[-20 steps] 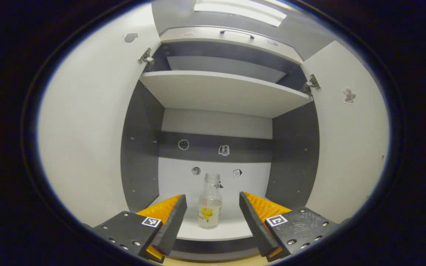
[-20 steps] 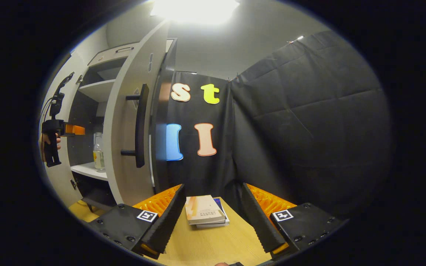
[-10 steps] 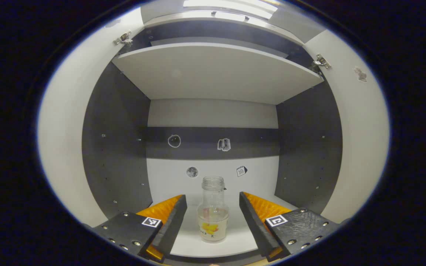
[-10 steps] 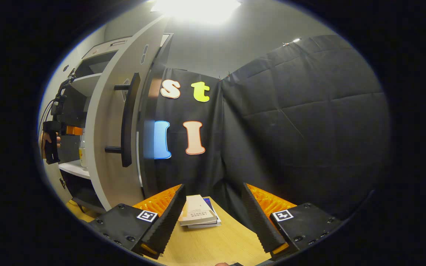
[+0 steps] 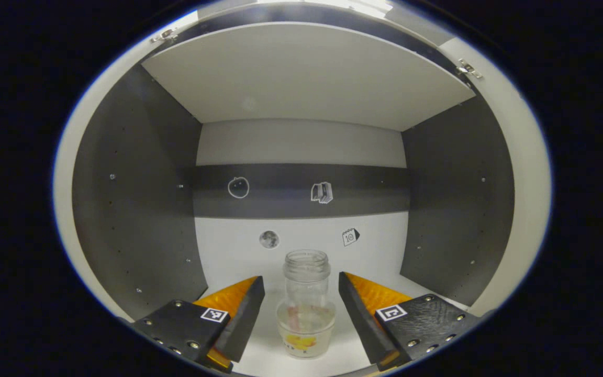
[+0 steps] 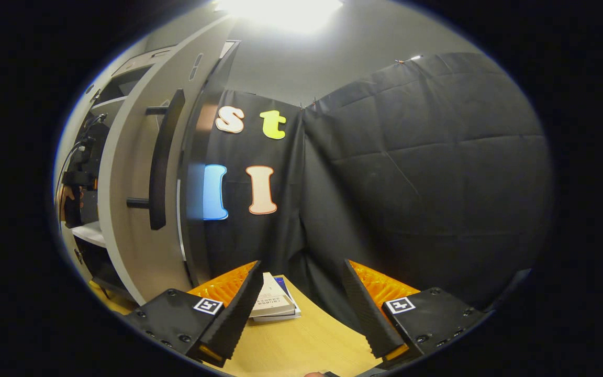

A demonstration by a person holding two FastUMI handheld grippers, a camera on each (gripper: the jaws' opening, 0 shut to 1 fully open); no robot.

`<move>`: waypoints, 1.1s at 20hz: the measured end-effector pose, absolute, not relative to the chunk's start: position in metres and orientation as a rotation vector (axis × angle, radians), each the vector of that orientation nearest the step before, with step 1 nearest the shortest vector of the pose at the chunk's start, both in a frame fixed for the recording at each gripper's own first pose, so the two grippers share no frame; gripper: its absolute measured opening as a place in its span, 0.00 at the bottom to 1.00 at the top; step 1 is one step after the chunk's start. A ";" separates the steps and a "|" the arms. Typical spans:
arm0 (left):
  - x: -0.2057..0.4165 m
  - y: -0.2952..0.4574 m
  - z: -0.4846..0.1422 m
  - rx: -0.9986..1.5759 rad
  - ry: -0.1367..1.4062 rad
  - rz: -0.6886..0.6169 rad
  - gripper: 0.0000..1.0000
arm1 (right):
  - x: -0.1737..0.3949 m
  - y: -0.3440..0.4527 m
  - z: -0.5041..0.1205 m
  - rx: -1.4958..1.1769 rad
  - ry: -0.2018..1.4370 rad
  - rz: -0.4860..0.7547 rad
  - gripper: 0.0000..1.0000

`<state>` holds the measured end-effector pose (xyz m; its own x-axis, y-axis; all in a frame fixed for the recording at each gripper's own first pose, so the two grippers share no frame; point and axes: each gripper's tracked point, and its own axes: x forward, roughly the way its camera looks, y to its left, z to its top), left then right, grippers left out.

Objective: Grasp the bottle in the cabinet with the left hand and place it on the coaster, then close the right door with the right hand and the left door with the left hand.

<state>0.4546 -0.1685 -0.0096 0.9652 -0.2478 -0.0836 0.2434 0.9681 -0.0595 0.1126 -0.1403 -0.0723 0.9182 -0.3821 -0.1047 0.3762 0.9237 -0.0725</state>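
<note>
A clear glass bottle [image 5: 305, 309] with no cap and a yellow fruit label stands upright on the cabinet's white lower shelf [image 5: 265, 356]. My left gripper [image 5: 301, 319] is open, one finger on each side of the bottle with a gap to each. In the right gripper view, the cabinet's right door [image 6: 134, 199] stands open at the left, its long dark handle [image 6: 161, 162] facing me. My right gripper [image 6: 301, 309] hangs open over the wooden table [image 6: 301, 351], nothing between its fingers. The left gripper's body [image 6: 76, 193] and a hand show inside the cabinet, past the door's edge.
An upper shelf [image 5: 306, 78] roofs the compartment; dark side walls [image 5: 139, 209] close it in left and right. Small stickers dot the back wall [image 5: 301, 141]. A stack of books [image 6: 275, 303] lies on the table by the black cloth wall.
My left gripper has moved deeper into the cabinet, so the bottle now stands between its fingers. The right gripper view has swung right, pushing the door and cabinet further left.
</note>
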 end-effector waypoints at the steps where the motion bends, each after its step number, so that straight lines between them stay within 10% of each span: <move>1: 0.456 -0.168 -0.012 -0.053 0.099 -0.249 0.88 | 0.112 -0.141 -0.070 -0.053 0.114 -0.393 0.96; 9: 0.463 -0.161 -0.010 -0.029 0.090 -0.218 0.45 | 0.112 -0.143 -0.073 -0.048 0.115 -0.384 0.96; 22: 0.373 -0.148 0.026 -0.074 0.048 -0.213 0.45 | 0.089 -0.142 -0.069 -0.028 0.103 -0.275 0.96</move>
<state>0.3729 -0.1477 0.0255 0.9762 -0.2133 -0.0401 0.2097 0.9746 -0.0786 0.0892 -0.1419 -0.0692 0.9573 -0.2721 -0.0975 0.2692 0.9622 -0.0420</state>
